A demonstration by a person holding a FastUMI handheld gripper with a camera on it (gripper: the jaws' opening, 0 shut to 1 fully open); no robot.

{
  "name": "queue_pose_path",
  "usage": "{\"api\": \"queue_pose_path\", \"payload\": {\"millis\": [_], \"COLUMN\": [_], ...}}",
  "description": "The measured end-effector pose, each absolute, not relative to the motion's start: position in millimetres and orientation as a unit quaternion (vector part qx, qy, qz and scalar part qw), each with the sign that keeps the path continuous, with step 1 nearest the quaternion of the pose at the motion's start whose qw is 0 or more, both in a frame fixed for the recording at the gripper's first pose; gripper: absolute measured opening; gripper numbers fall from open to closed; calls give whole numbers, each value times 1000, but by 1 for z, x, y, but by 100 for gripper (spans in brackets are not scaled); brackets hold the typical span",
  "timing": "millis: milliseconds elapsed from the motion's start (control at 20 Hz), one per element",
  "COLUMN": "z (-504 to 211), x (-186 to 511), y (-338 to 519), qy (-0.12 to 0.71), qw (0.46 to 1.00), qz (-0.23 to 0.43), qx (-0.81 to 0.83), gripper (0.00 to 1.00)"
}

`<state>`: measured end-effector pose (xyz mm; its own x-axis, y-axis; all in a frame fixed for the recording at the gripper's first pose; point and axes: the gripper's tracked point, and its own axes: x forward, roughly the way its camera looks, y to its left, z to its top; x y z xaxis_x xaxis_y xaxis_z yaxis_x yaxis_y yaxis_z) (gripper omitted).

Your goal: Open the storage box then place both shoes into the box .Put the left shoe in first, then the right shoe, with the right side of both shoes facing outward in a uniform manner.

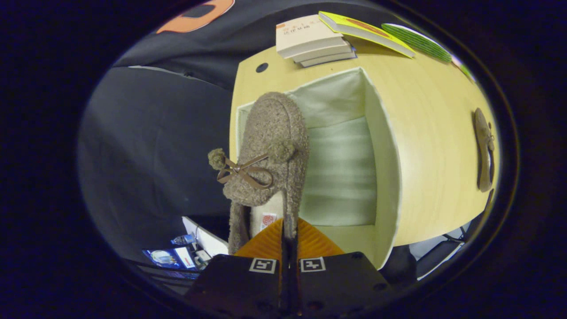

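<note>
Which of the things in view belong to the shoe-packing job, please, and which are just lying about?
Job: shoe gripped at its collar by the gripper; open box; second shoe on the table.
Lying about: stacked books; yellow book; green striped item.

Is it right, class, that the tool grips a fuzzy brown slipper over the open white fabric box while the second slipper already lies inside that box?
Not quite. The gripper view shows the tool gripping the fuzzy brown slipper over the open white fabric box, but the second slipper lies on the wooden table.
</note>
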<state>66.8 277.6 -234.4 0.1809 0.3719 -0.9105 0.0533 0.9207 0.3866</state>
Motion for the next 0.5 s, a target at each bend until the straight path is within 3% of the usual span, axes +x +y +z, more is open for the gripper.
{"api": "queue_pose_path", "payload": {"millis": [200,500], "z": [-260,-269], "x": [71,80], "y": [285,293], "qy": [649,642], "qw": [736,742], "qz": [105,108], "qx": [160,160], "gripper": [7,18]}}
